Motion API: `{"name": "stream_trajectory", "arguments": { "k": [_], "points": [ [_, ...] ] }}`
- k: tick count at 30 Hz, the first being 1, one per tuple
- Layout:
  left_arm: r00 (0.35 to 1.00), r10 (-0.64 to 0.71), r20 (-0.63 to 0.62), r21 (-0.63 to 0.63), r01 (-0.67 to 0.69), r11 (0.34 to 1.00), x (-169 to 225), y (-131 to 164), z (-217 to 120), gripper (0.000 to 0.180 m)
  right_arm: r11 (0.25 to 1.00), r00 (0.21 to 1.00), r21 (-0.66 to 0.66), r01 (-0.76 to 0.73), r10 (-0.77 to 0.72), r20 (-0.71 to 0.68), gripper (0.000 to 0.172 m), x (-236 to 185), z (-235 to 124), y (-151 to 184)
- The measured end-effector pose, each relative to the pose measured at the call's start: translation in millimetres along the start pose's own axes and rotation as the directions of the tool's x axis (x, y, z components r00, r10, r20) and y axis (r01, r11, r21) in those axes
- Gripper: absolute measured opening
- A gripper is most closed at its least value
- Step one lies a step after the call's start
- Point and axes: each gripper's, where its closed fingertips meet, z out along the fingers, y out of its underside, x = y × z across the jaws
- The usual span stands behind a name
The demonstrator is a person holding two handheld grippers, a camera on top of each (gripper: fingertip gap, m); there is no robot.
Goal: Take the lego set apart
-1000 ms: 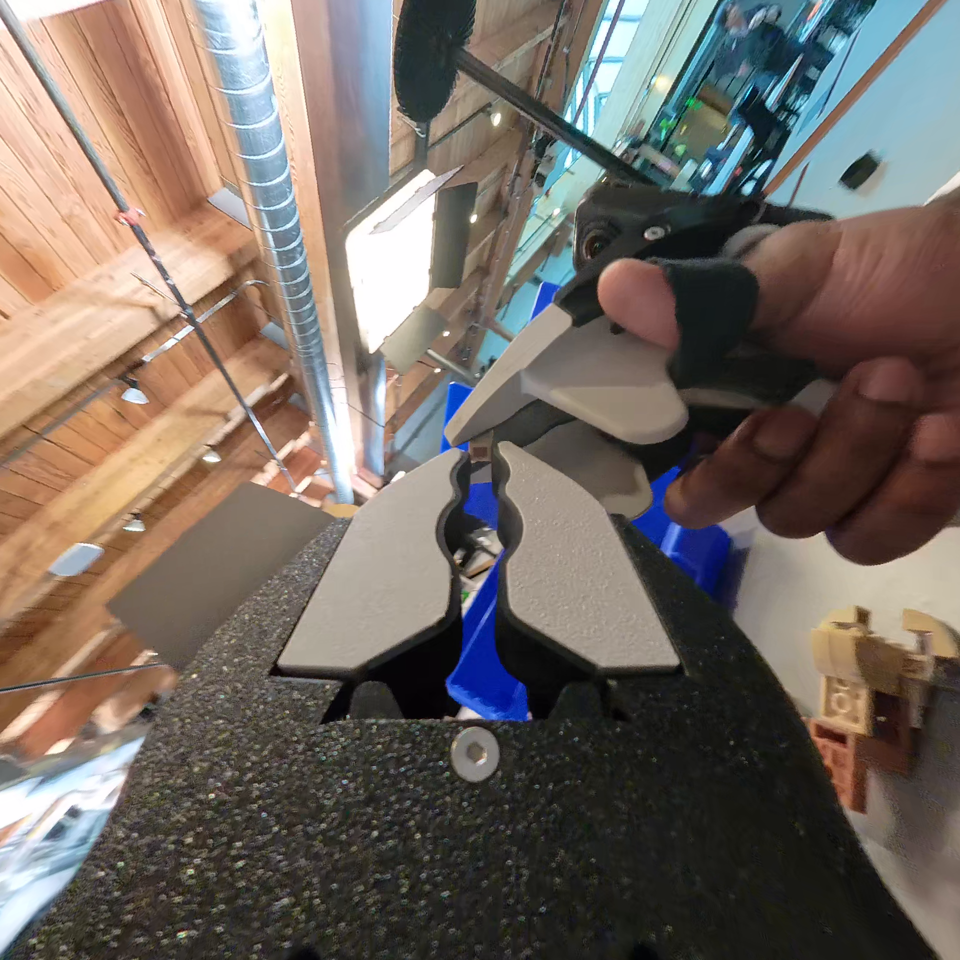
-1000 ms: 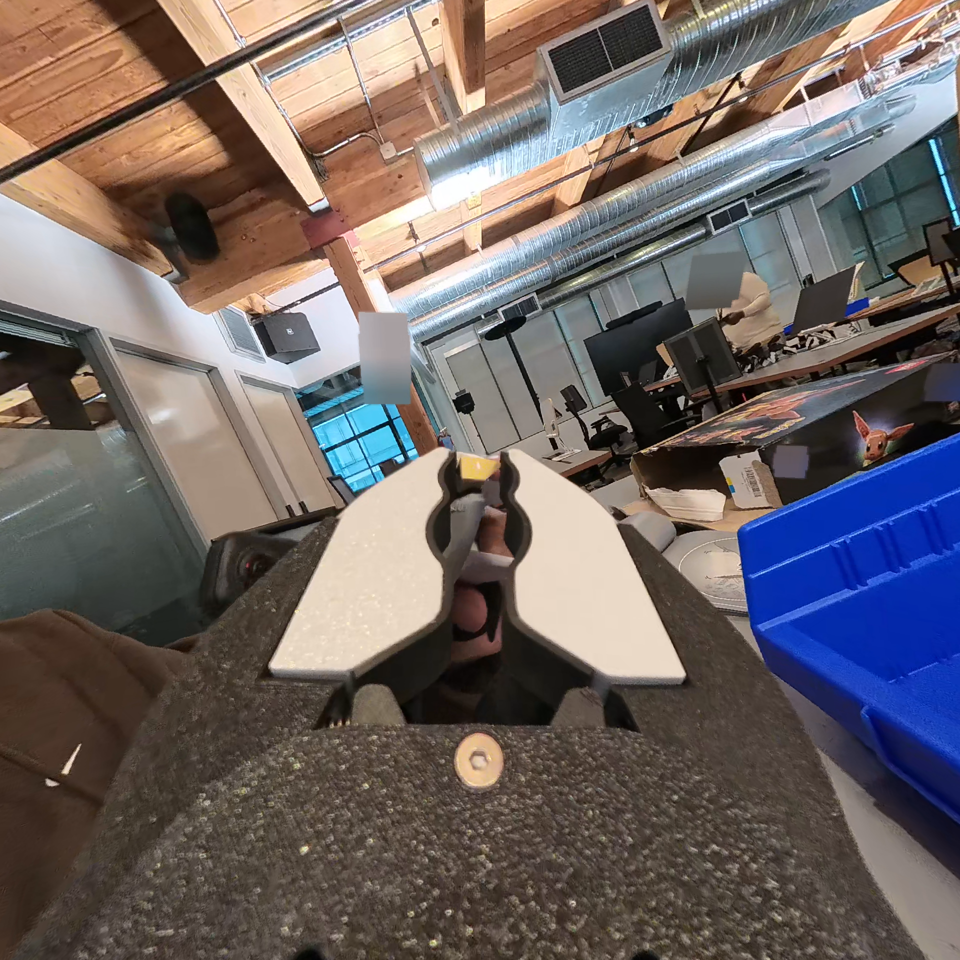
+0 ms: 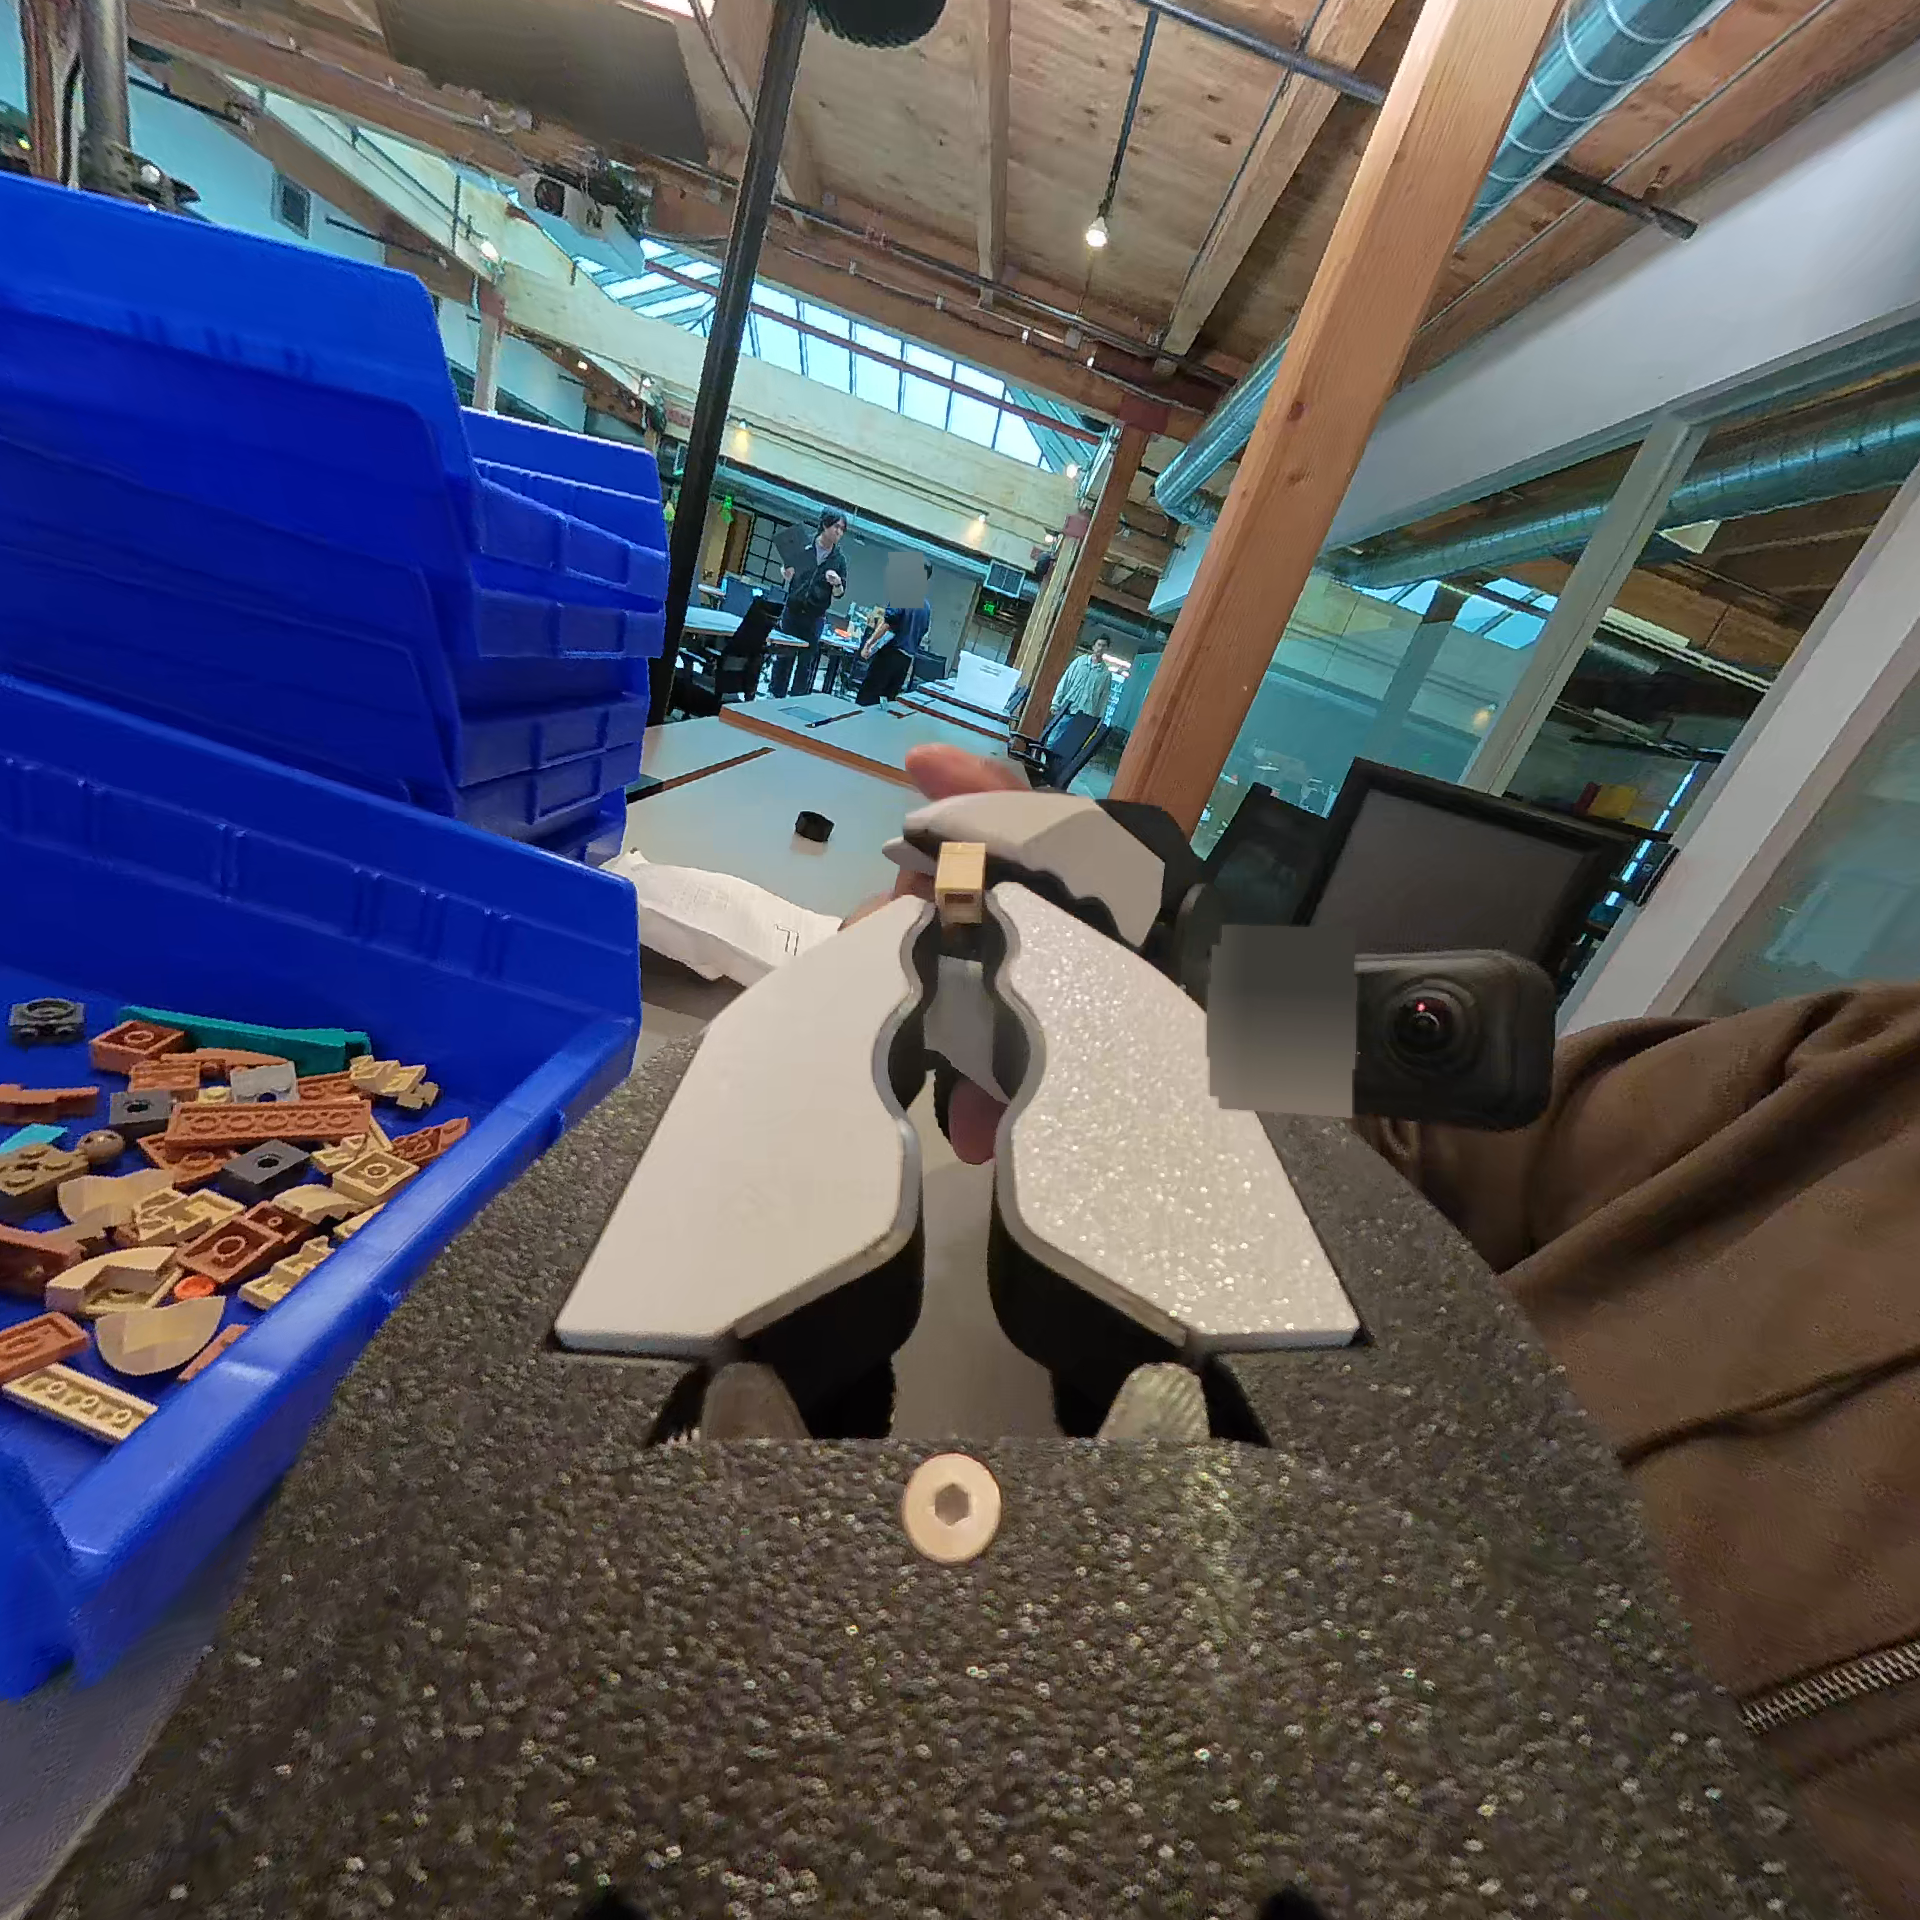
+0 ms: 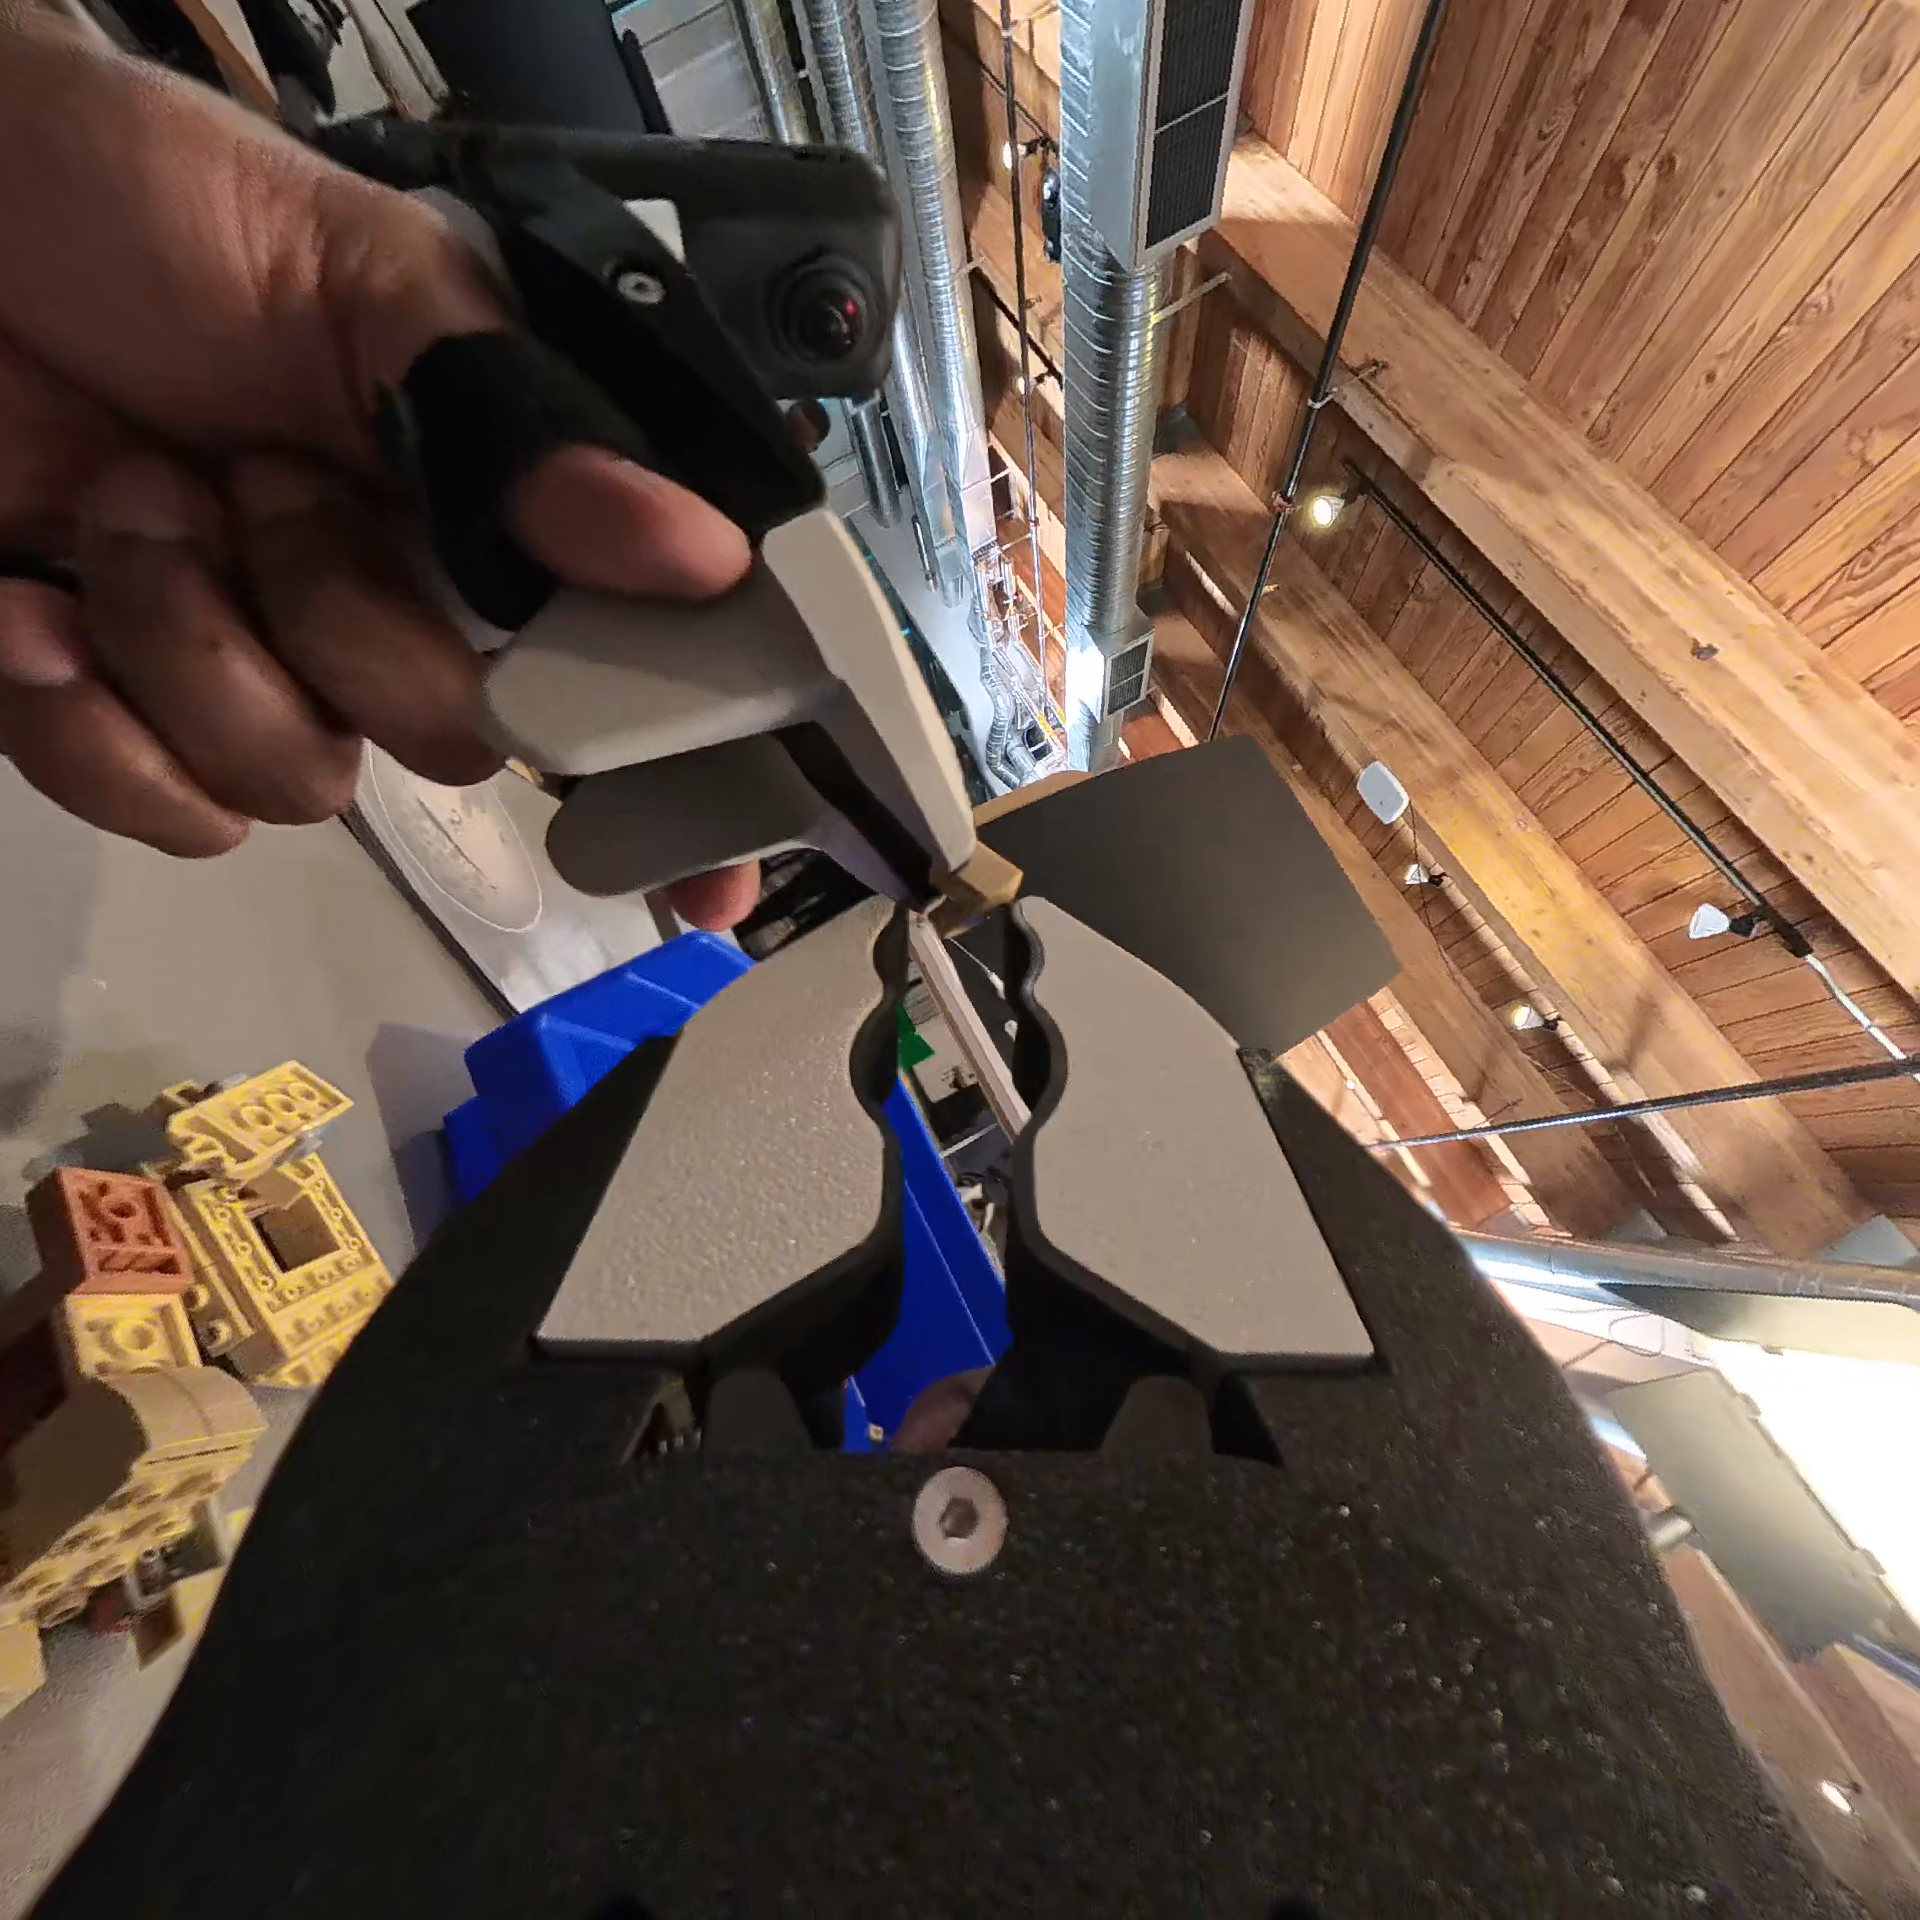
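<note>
A tan brick (image 3: 958, 881) sits pinched between both grippers' narrow tips. The left gripper (image 3: 958, 914) view alone shows a blue bin (image 3: 312, 1351) of loose pieces; the right gripper (image 4: 961, 914) view, a tan brick model (image 4: 156, 1351).

Each gripper (image 3: 961, 914) has a speckled black foam-like body, one silver hex screw (image 3: 951, 1508) set in its middle, and two pale grey wavy-edged fingers (image 3: 769, 1153). The other gripper (image 4: 951, 909) carries a small black camera (image 4: 826, 312) above its grey handle. The person wears a brown zipped jacket (image 3: 1704, 1299) and a black finger strap (image 4: 488, 457).
</note>
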Motion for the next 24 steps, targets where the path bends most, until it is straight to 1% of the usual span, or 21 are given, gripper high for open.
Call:
{"name": "stream_trajectory", "arguments": {
  "k": [3, 4, 5, 7, 10, 17, 19, 21, 24],
  "points": [
    [1.000, -0.011, 0.016, -0.019, 0.011, 1.000, -3.3, 1.9, -1.0, 0.007, 0.999, 1.000, -0.016, 0.031, -0.031, -0.001, 0.015, -2.3, 0.6, 2.8],
    [1.000, -0.004, 0.021, -0.022, 0.005, 1.000, -3.6, 1.7, -1.4, 0.007, 1.000, 1.000, -0.018, 0.026, -0.026, 0.000, 0.012, -2.3, 0.5, 3.2],
    [1.000, 0.006, 0.025, -0.018, -0.006, 1.000, -3.6, 0.7, -1.8, 0.007, 1.000, 1.000, -0.018, 0.015, -0.015, -0.003, 0.006, -1.5, 0.3, 3.7],
    [0.999, 0.034, 0.027, -0.031, -0.033, 0.999, -2.5, 2.1, -1.0, 0.008, 0.999, 1.000, -0.029, -0.017, 0.016, -0.016, 0.002, 1.4, 0.4, 5.7],
    [0.995, 0.079, 0.053, -0.042, -0.077, 0.996, -4.0, 4.4, 0.6, 0.008, 0.998, 0.998, -0.037, -0.060, 0.060, -0.018, 0.002, 2.7, 0.5, 7.6],
    [0.983, 0.154, 0.099, -0.048, -0.150, 0.988, -7.2, 4.7, 1.8, 0.008, 0.996, 0.998, -0.061, -0.063, 0.061, -0.027, 0.002, 1.4, 1.3, 9.6],
    [0.974, 0.196, 0.110, -0.064, -0.190, 0.980, -7.2, 4.9, 1.5, 0.008, 0.996, 0.998, -0.063, -0.062, 0.060, -0.023, 0.002, 0.7, 1.5, 9.8],
    [0.964, 0.235, 0.125, -0.086, -0.226, 0.970, -8.1, 5.6, 1.0, 0.007, 0.997, 0.999, -0.062, -0.045, 0.044, -0.022, 0.002, 0.0, 1.4, 9.4],
    [0.962, 0.244, 0.124, -0.110, -0.231, 0.967, -7.5, 6.7, 0.5, 0.007, 0.998, 1.000, -0.060, 0.013, -0.015, -0.024, 0.003, -0.7, 0.8, 8.9]
  ]
}}
